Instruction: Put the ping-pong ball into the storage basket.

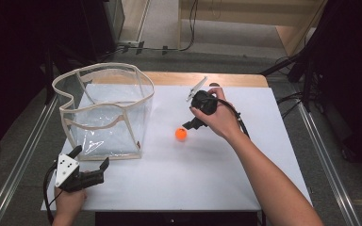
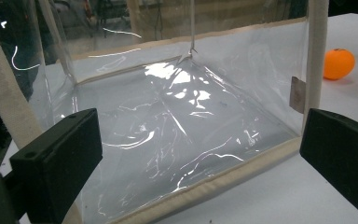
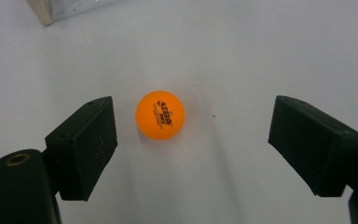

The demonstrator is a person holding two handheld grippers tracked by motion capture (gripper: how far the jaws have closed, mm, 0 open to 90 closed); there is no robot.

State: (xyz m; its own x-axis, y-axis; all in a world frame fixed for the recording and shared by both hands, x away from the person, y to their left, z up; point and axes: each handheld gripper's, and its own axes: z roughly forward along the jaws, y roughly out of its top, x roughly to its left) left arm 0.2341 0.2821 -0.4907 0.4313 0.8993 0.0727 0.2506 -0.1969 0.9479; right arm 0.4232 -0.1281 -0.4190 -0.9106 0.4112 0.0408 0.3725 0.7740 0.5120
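— Nearest the lens at the bottom of the high view, what do you see?

— Two forearms coming in. At the lower left the left gripper [image 1: 90, 160] sits low by the near left corner of the white board [image 1: 207, 183], its jaws spread, nothing between them. Its own view looks straight into the clear bag [image 2: 177, 121], one black jaw in the lower left of the frame and the other at the right edge.

— And the bag?

— Transparent plastic with beige trim, standing open on the left half of the board, upper left of centre in the high view [image 1: 106, 113].

— The ball?

— An orange ball [image 1: 181, 134] rests on the board near the middle of the frame, just right of the bag and apart from it. The right gripper [image 1: 188, 126] hangs over it, held in the right hand [image 1: 222, 118]. In the right gripper view the ball [image 3: 160, 115] lies between the wide-open jaws — closer to the left one, touching neither.
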